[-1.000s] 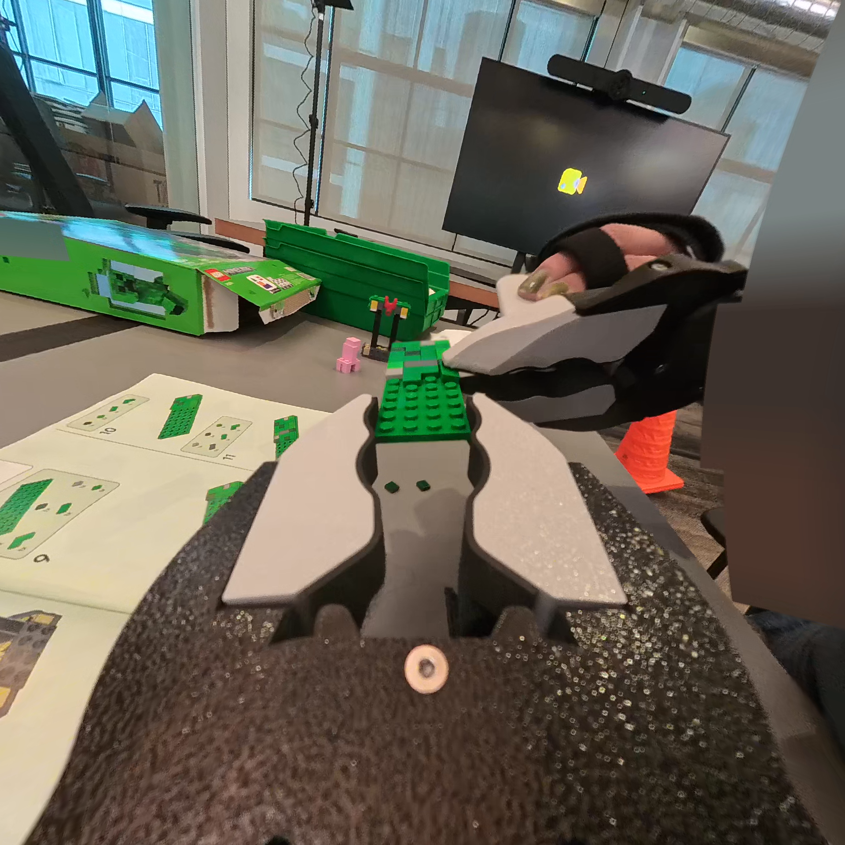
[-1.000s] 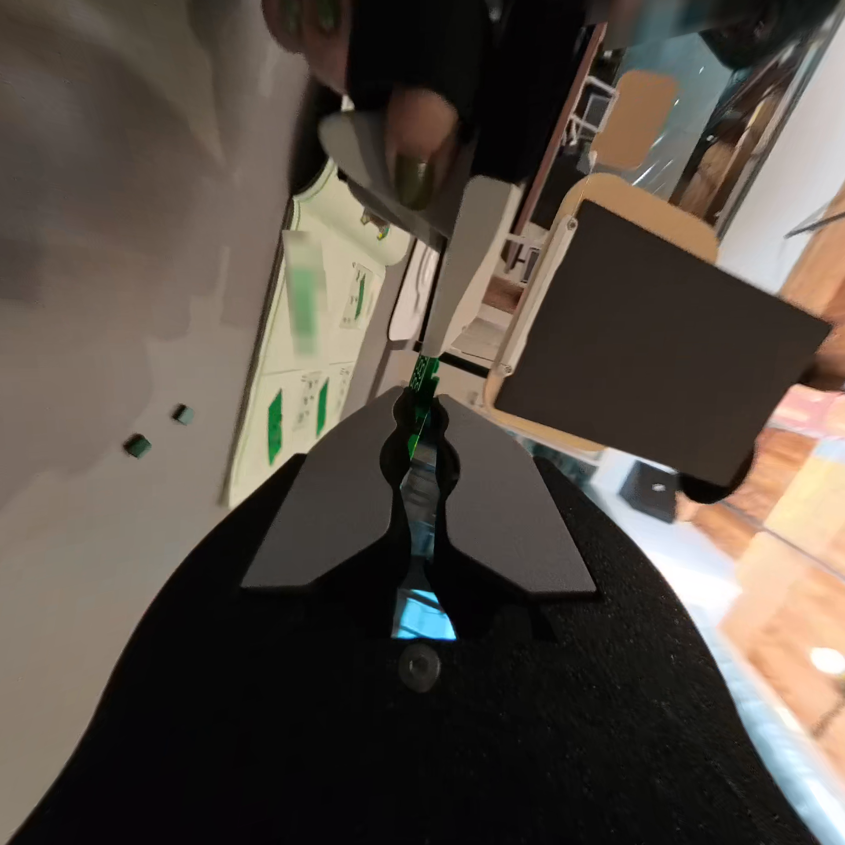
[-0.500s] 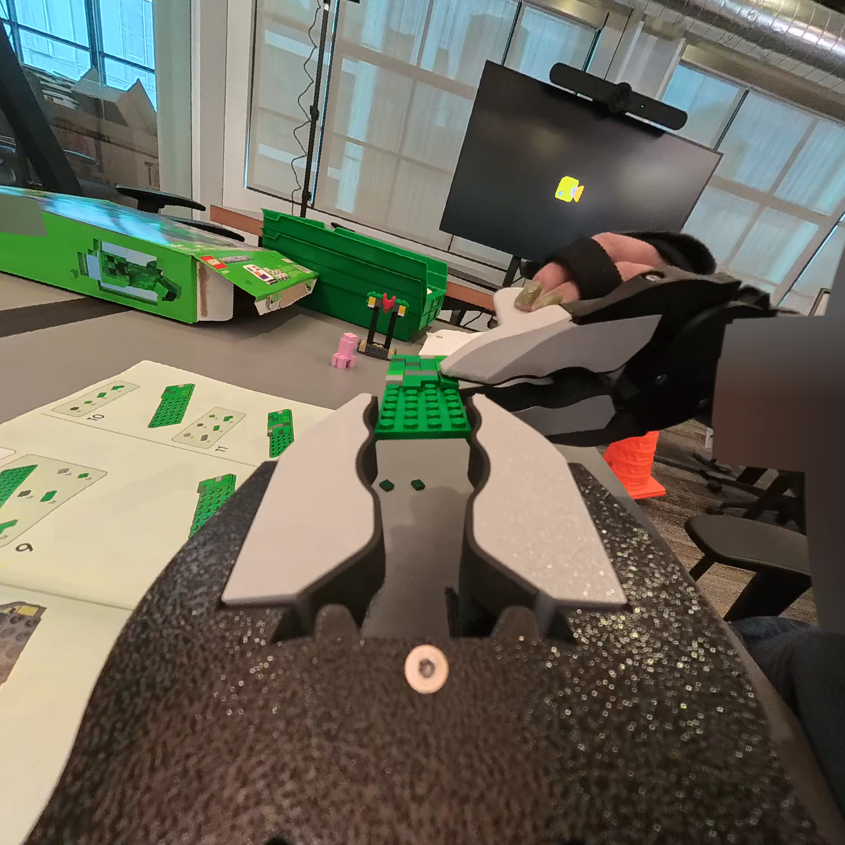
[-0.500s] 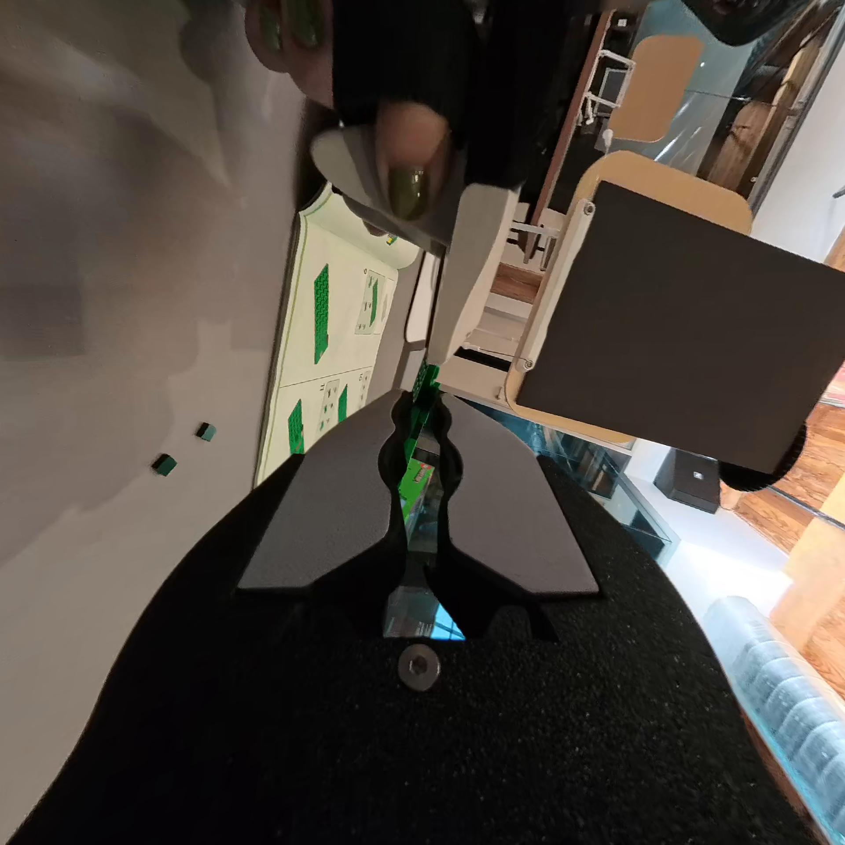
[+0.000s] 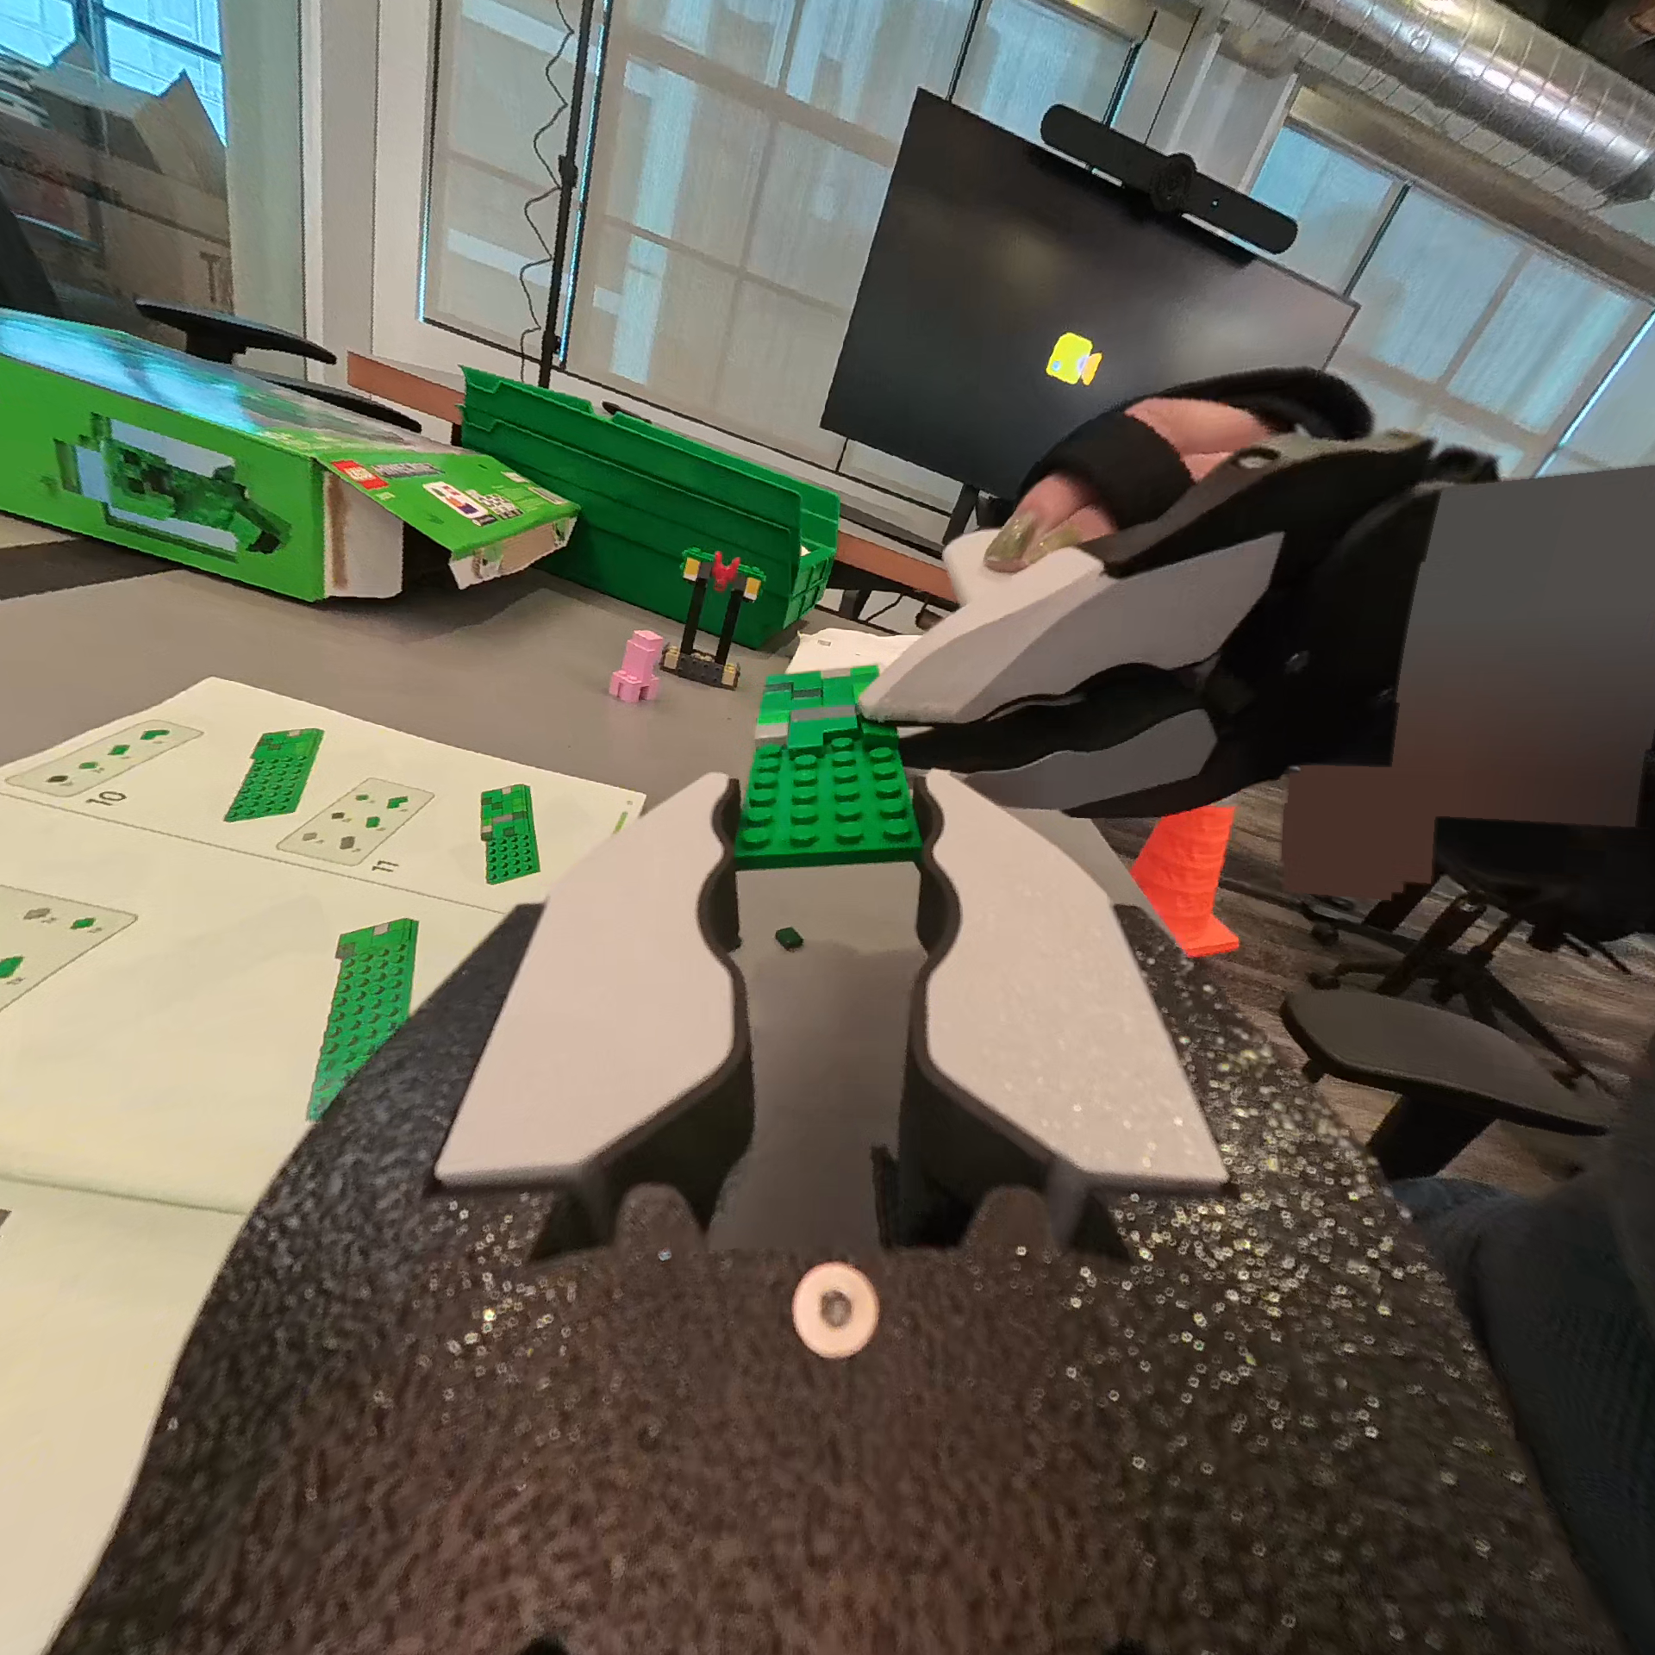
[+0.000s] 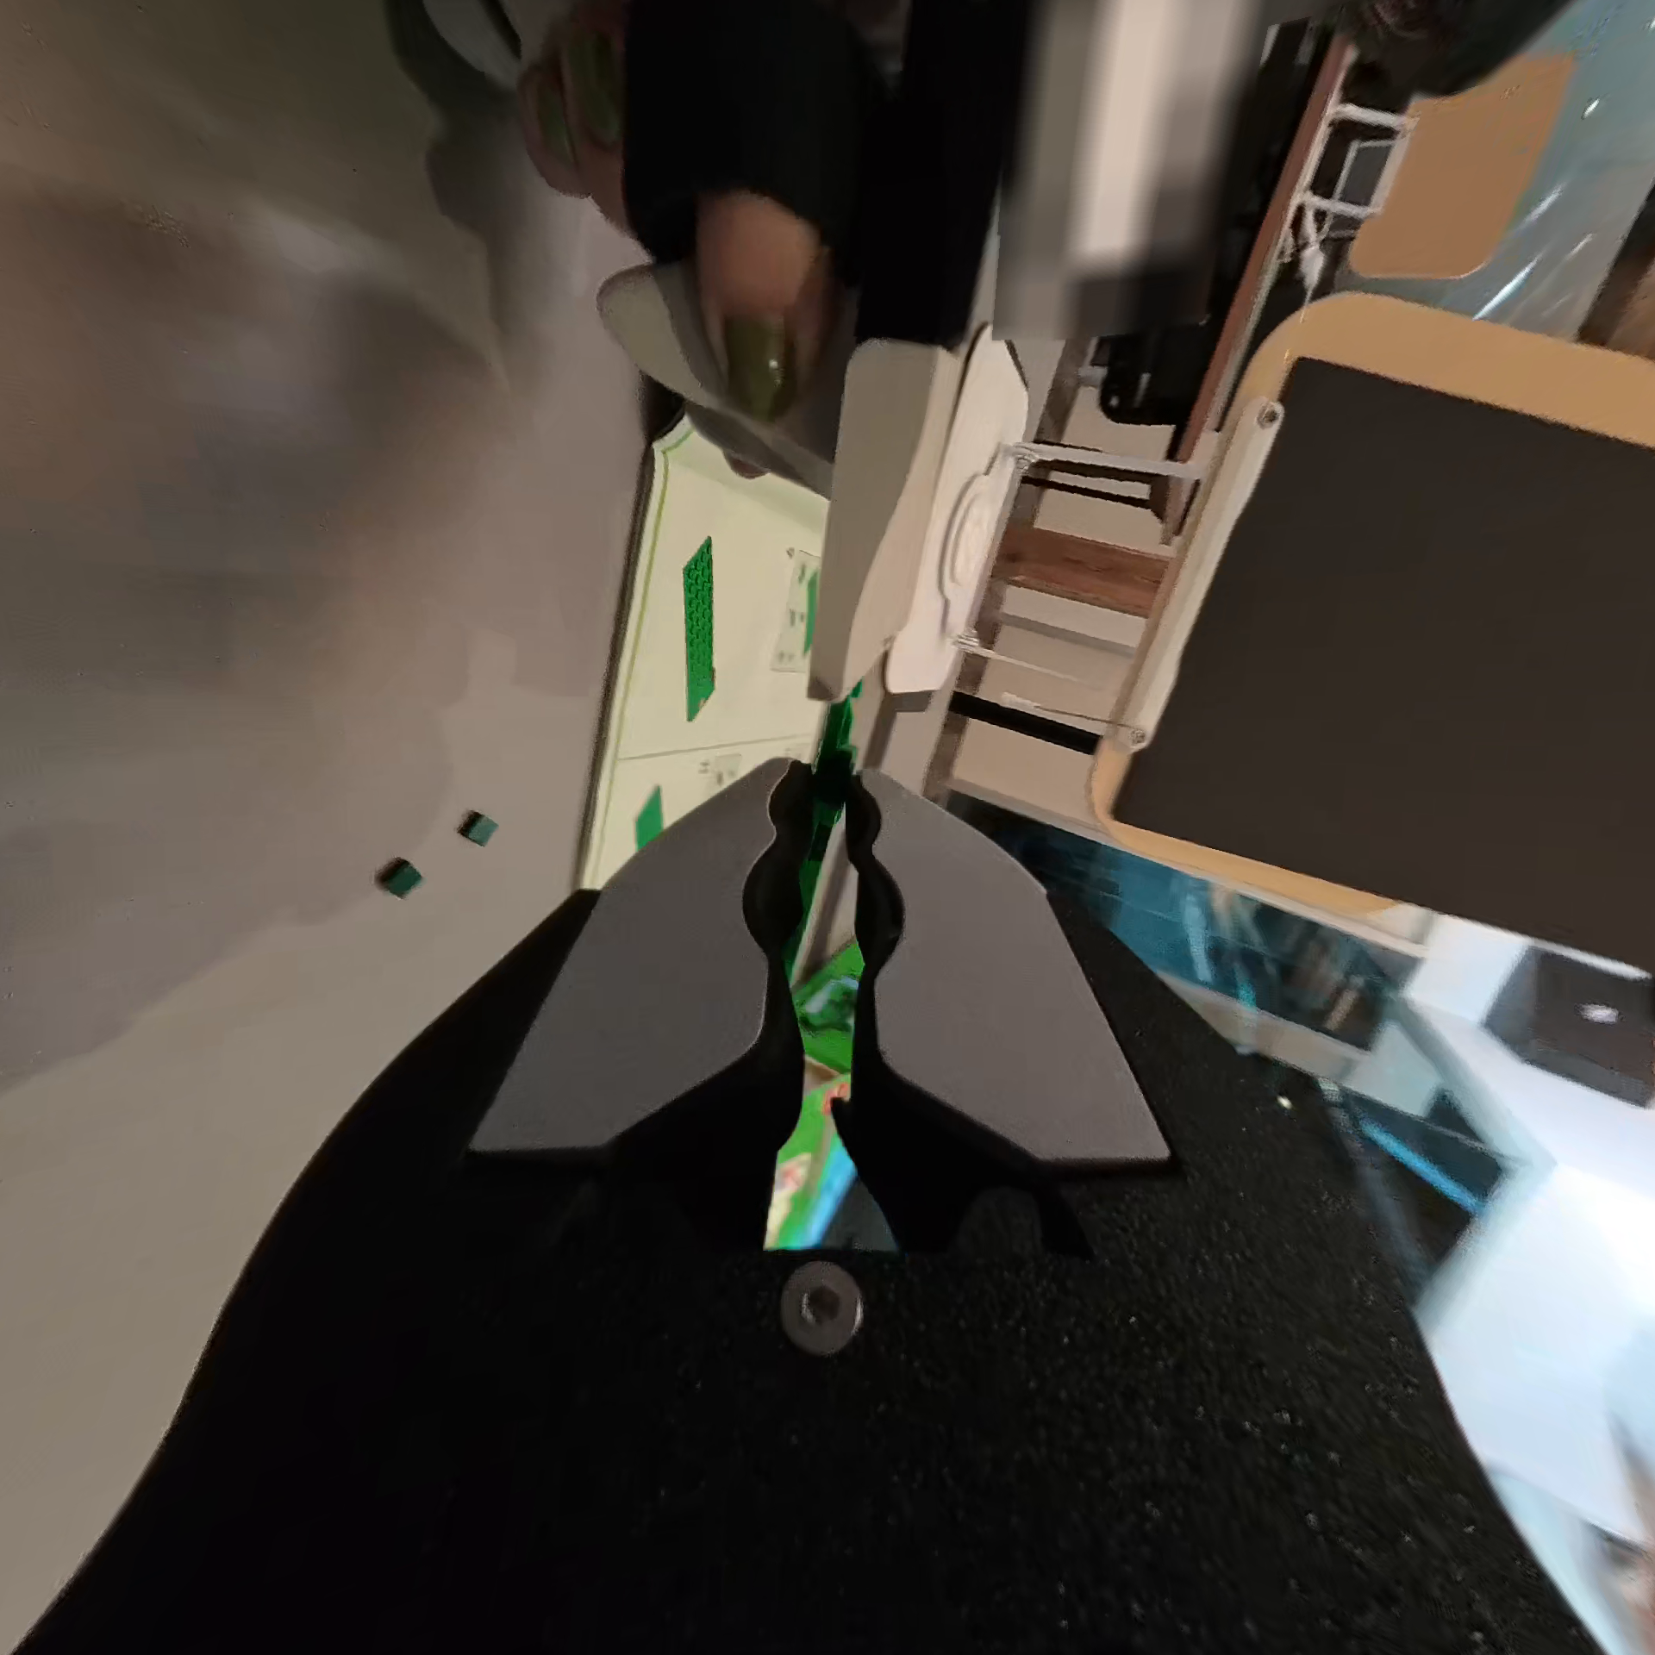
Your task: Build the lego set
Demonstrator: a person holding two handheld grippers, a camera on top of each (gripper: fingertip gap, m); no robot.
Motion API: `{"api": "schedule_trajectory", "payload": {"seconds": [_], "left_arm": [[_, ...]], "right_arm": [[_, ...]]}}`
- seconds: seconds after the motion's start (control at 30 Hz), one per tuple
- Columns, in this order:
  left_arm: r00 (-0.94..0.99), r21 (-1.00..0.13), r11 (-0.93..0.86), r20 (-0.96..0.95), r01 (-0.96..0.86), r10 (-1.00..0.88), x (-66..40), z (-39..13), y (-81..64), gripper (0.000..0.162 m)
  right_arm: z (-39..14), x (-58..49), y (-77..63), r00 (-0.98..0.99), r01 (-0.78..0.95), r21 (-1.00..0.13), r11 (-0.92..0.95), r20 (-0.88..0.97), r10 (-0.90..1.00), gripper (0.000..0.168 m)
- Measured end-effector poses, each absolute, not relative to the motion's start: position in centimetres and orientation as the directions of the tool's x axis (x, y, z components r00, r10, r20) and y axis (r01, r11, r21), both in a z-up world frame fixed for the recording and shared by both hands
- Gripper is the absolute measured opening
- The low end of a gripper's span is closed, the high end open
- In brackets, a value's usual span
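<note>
A green studded plate (image 5: 828, 824), with small green and grey tiles on its far end (image 5: 810, 707), is held above the grey table. My left gripper (image 5: 828, 793) is shut on the plate's near end. My right gripper (image 5: 891, 724) comes in from the right and is shut on the plate's far right edge. In the right wrist view the plate (image 6: 837, 734) is edge-on between my right gripper's (image 6: 828, 775) closed tips, with a left finger (image 6: 851, 555) beyond it. Two small dark green tiles (image 6: 398, 876) lie on the table; one (image 5: 788, 938) shows below the plate.
An open instruction booklet (image 5: 224, 896) lies on the left. A green box (image 5: 179, 484), green trays (image 5: 645, 501), a pink figure (image 5: 638, 667) and a small post build (image 5: 716, 618) stand at the back. An orange cone (image 5: 1182, 887) and a chair (image 5: 1433, 1057) are beyond the table's right edge.
Both grippers have kept their hold on the plate. The held plate and the views have shifted slightly; one of the two small tiles below the plate is now hidden in the left wrist view.
</note>
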State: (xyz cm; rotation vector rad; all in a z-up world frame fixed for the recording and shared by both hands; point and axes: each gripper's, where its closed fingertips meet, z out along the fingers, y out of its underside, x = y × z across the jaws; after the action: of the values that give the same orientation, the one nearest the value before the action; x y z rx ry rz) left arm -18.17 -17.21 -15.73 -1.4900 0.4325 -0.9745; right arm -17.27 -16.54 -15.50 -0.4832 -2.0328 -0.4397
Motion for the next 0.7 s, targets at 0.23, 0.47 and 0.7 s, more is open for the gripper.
{"api": "schedule_trajectory", "payload": {"seconds": [0.23, 0.47, 0.7], "left_arm": [[0.634, -0.997, 0.068, -0.066, -0.020, -0.771, -18.0, -15.6, -17.9, 0.042], [0.569, -0.966, 0.181, -0.256, -0.186, -0.781, -16.8, -16.4, -19.0, 0.006], [0.533, -0.940, 0.251, -0.338, -0.230, -0.775, -16.3, -16.4, -19.6, 0.004]], "right_arm": [[-16.6, -16.1, -16.8, -0.446, 0.566, -0.254, 0.784, 0.706, 0.550, 0.007], [-17.1, -15.4, -17.8, -0.461, 0.567, -0.411, 0.714, 0.560, 0.688, 0.006], [-17.2, -15.1, -18.4, -0.444, 0.596, -0.493, 0.634, 0.455, 0.772, 0.007]]}}
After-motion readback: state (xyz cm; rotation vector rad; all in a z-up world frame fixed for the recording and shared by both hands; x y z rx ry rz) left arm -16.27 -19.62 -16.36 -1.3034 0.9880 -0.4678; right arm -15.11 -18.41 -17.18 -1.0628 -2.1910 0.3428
